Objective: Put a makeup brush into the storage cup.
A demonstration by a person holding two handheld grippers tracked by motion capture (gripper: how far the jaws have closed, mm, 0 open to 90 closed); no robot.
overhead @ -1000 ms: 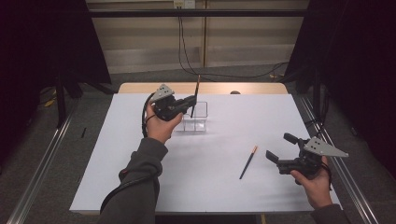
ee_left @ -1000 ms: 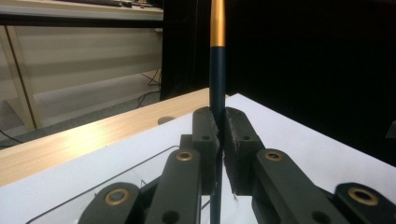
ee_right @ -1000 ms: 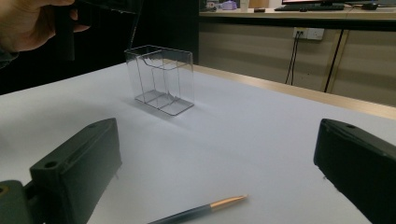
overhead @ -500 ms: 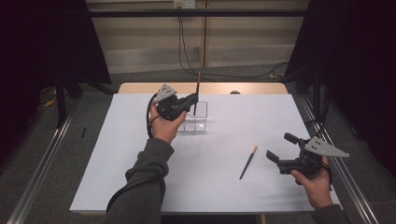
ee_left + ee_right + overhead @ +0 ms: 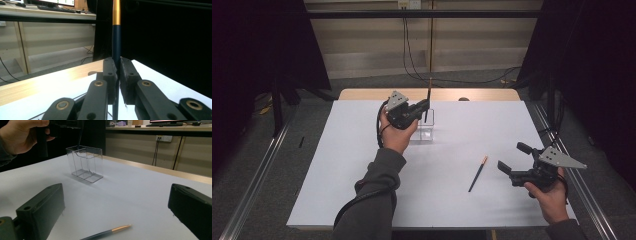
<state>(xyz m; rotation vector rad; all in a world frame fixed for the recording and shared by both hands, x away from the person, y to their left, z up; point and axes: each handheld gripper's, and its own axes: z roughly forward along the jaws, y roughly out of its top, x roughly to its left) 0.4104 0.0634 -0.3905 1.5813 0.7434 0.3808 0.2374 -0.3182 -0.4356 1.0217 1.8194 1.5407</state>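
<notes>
1. A white sheet covers the table (image 5: 362, 190), with a wooden strip along its far edge and dark curtains on both sides.
2. The left gripper (image 5: 424, 106) is up over the far middle, jaws pinched tight on a dark pen (image 5: 116, 42) with a gold band, held upright.
3. Right under it stands the clear box (image 5: 86, 163), divided into compartments; the pen's lower end hangs at its top edge, and I can't tell which compartment it's over.
4. Near side, the right gripper (image 5: 512, 162) hangs low, jaws spread wide, nothing between them.
5. A second pen (image 5: 478, 173) lies flat on the sheet just beside those open jaws, gold end pointing away.
</notes>
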